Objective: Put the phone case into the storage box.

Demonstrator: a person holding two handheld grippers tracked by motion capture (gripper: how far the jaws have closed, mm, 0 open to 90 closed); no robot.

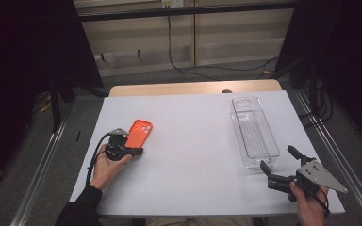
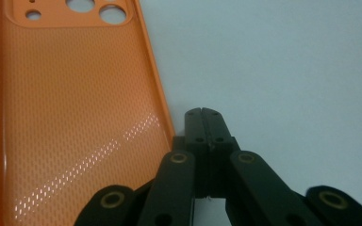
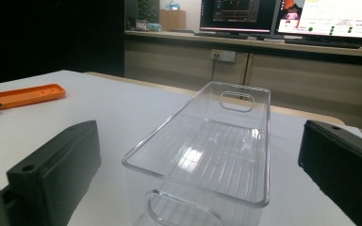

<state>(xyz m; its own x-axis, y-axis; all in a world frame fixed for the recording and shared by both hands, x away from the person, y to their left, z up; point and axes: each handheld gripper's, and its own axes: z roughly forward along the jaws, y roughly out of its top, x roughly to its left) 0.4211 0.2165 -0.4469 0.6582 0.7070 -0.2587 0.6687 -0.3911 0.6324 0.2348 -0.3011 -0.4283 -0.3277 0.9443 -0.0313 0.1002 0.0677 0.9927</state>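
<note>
One orange phone case [image 1: 138, 133], rigid with a dimpled inner face, lies hollow side up on the white table [image 1: 193, 155], long axis running away from me, camera holes at the far end. My left gripper [image 1: 133, 151] is fully closed, empty, just beside its near edge. My right gripper [image 1: 278, 165] stands wide at the near end of one clear ribbed plastic bin [image 1: 254, 134].

No text, label or number can be read anywhere; the monitors' [image 3: 283, 16] writing blurs.

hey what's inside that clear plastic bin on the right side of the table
Nothing can be seen inside the clear bin: its ribbed floor shows through the open top and the see-through walls, so little could hide there. The orange phone case lies apart on the table, not in it.
</note>
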